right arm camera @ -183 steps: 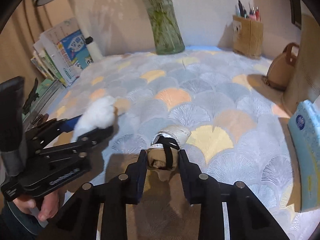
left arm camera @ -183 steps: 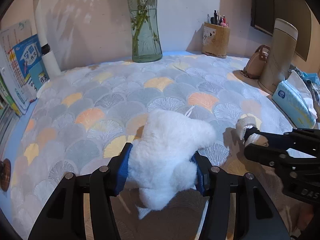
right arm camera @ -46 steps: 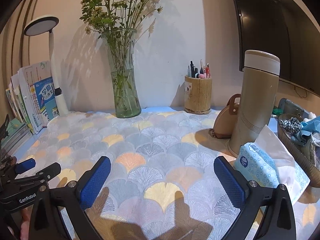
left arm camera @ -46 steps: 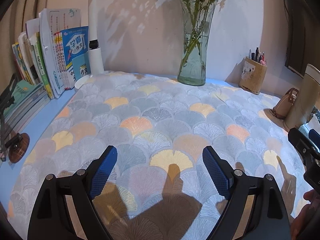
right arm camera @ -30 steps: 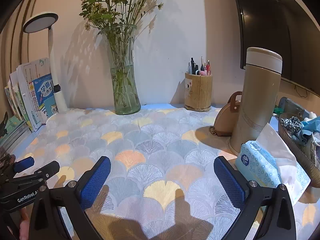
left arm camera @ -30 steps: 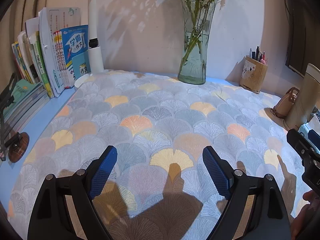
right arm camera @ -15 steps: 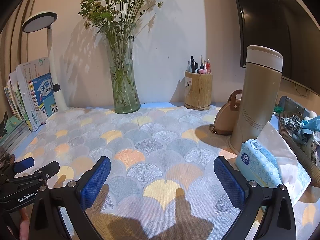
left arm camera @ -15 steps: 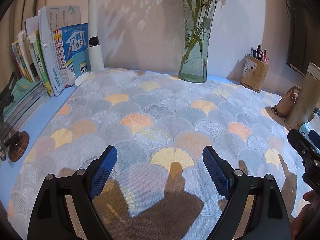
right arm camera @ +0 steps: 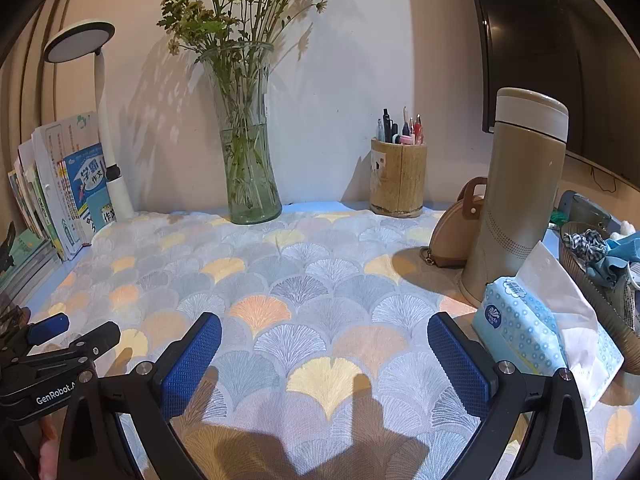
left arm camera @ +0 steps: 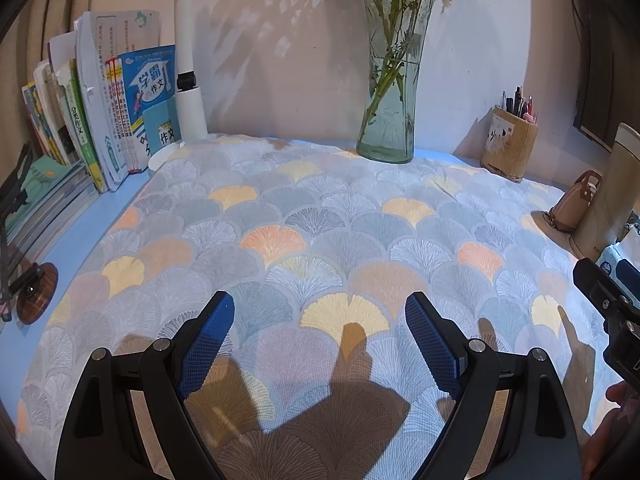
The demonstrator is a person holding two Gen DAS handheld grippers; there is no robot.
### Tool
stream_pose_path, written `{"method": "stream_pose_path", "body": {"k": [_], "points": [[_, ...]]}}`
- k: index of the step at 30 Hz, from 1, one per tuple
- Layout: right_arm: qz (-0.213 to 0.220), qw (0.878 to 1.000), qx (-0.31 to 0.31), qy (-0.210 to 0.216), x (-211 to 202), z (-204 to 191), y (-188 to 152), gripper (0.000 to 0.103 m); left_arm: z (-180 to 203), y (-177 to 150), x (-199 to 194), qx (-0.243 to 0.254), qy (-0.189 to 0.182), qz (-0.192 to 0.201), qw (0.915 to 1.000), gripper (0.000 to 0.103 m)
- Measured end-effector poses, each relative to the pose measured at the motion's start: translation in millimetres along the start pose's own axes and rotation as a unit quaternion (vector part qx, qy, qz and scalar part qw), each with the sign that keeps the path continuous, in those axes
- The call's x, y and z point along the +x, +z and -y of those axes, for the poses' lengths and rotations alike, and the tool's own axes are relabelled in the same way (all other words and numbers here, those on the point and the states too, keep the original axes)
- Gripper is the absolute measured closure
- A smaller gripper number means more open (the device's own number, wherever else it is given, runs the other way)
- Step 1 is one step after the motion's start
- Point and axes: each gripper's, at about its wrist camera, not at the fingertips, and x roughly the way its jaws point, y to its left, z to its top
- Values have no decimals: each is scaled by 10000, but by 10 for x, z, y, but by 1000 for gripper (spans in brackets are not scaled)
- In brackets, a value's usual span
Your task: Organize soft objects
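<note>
Both grippers empty above the cloth (left arm camera: 320, 216).
Left gripper (left arm camera: 320, 336) and right gripper (right arm camera: 324, 354) hold their jaws released, nothing between them.

You have a glass vase (right arm camera: 250, 184) of flowers at the wall; a pen holder (right arm camera: 397, 182) to its right; a tan flask (right arm camera: 516, 200) beside a tissue pack (right arm camera: 520, 320); books (left arm camera: 116, 120) standing left.

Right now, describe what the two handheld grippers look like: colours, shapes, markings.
The left gripper and right gripper match: glossy black angular linkage arms joined by silver rivets, each ending in a flat rectangular finger pad of blue, finely cross-hatched rubber. Seen side-on in the right wrist view, the left gripper's black body carries white "GenRobot" lettering. No cables or sleeves show; only bits of the holding hands are visible.
</note>
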Motion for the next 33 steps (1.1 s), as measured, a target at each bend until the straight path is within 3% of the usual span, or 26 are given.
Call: {"method": "stream_pose_path", "body": {"k": [33], "points": [[-43,10000,2,-5,18,-12,-9,0,6,-9,9,-3,6,-18,10000,16]]}}
